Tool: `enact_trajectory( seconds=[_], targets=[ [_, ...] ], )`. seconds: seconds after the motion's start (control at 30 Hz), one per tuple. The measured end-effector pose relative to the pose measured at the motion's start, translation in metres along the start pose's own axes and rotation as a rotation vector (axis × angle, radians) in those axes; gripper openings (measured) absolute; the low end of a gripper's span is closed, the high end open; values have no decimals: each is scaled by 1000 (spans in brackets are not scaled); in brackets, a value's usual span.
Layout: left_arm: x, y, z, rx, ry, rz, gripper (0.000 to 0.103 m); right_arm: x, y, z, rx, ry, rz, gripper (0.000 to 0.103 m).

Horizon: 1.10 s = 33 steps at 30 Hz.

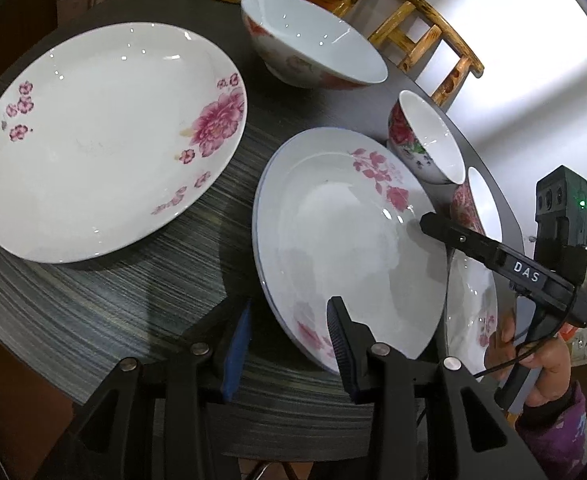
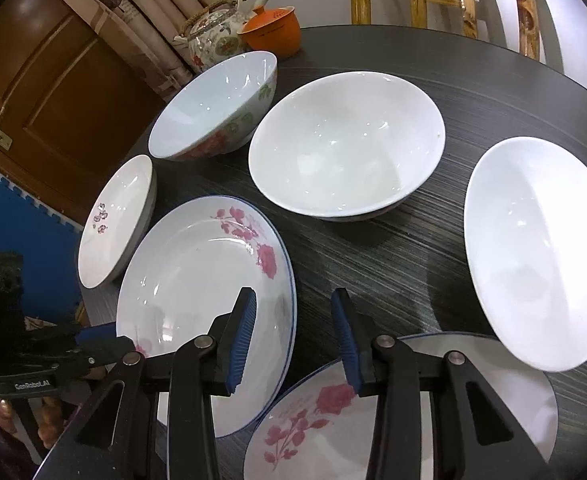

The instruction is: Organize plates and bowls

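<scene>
A blue-rimmed plate with pink roses (image 1: 353, 240) (image 2: 197, 276) lies on the dark round table (image 1: 93, 312). My left gripper (image 1: 291, 302) is open and straddles the plate's near rim, one pad over the inside and the other off to the side. My right gripper (image 2: 292, 294) is open too and straddles the opposite rim without pressing on it. One of its fingers (image 1: 473, 244) reaches over that rim in the left wrist view. A second rose plate (image 2: 373, 420) (image 1: 473, 312) lies beside the first, partly under its edge.
A large plate with purple-pink flowers (image 1: 109, 140) (image 2: 113, 224) lies at the left. Several bowls stand around: a flowered one (image 1: 313, 40) (image 2: 213, 108), a white one (image 2: 345, 144), two small ones (image 1: 425, 136). A white dish (image 2: 533, 252), a teapot (image 2: 213, 36), an orange cup (image 2: 269, 32) and a wooden chair (image 1: 413, 32) stand nearby.
</scene>
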<state>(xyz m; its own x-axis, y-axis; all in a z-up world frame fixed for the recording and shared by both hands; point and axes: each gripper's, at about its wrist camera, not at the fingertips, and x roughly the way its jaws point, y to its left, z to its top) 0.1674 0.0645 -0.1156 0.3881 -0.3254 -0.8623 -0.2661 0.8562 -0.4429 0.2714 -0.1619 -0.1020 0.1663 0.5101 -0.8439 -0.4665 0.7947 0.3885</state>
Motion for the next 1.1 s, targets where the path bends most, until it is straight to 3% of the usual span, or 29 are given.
enact_trajectory(
  seconds=[0.17,0.23,0.3,0.43,1.1],
  targets=[
    [4,-8,0,66,-6,11,37,7,-1,3,-5,28,21,30],
    [7,-14,1,105,2,26,30,8,1,3,-19,37,5,25],
    [8,-17,0,124,-9,54,27,9,1,4,-22,56,13,7],
    [8,-15,-1,135,-17,62,20,10,4,4,-34,57,-12,8],
    [-10,-18,-3,124,-59,81,20,-3,-2,-7,136,20,87,9]
  ],
)
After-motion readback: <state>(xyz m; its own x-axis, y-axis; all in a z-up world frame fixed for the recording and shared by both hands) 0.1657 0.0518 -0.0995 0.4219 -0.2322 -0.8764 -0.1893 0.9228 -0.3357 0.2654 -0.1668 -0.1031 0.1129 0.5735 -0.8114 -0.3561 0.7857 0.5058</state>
